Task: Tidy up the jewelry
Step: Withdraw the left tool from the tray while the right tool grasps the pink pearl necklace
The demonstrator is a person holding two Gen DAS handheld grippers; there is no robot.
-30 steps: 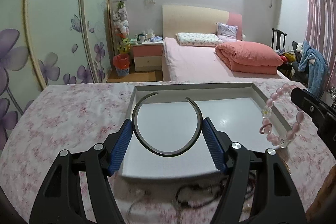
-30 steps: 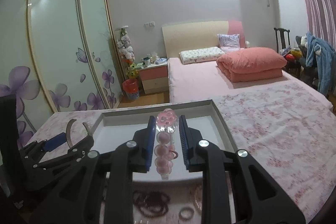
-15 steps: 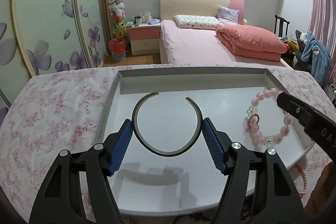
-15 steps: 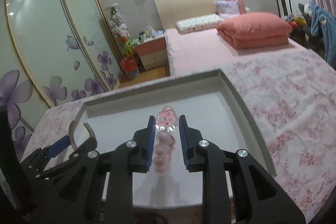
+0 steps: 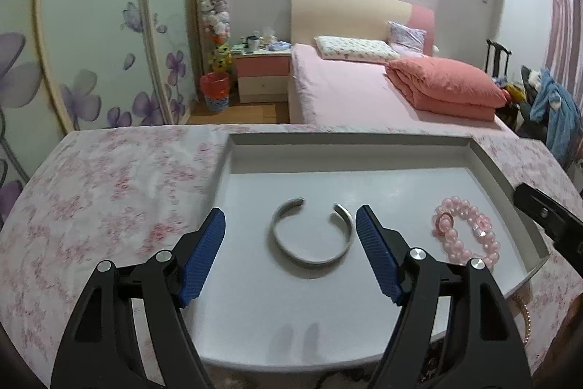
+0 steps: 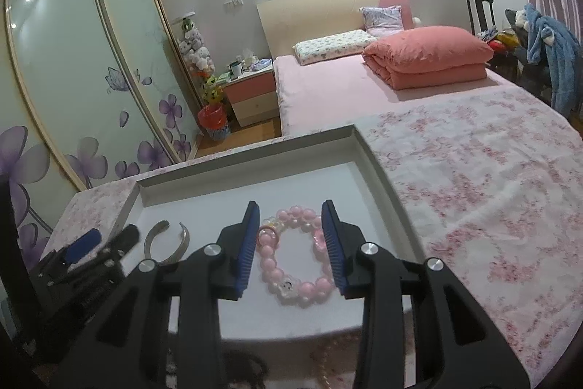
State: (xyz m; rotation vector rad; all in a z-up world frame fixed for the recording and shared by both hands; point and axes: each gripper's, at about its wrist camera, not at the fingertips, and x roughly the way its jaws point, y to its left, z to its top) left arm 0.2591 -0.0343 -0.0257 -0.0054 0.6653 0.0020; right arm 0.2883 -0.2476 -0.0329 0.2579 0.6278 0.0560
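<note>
Since half a second ago both jaws have spread and let go: the bangle (image 5: 310, 236) and the bead bracelet (image 6: 296, 256) now lie flat on the tray (image 5: 364, 166) floor instead of hanging clamped. The left gripper (image 5: 290, 248) stands wide apart, pads clear of the bangle, whose gap points away toward the tray's far wall. The right gripper (image 6: 290, 245) is parted with the bracelet between its fingers; whether they touch it I cannot tell. Bangle left, bracelet right. Beyond stands the bed (image 5: 364, 90).
</note>
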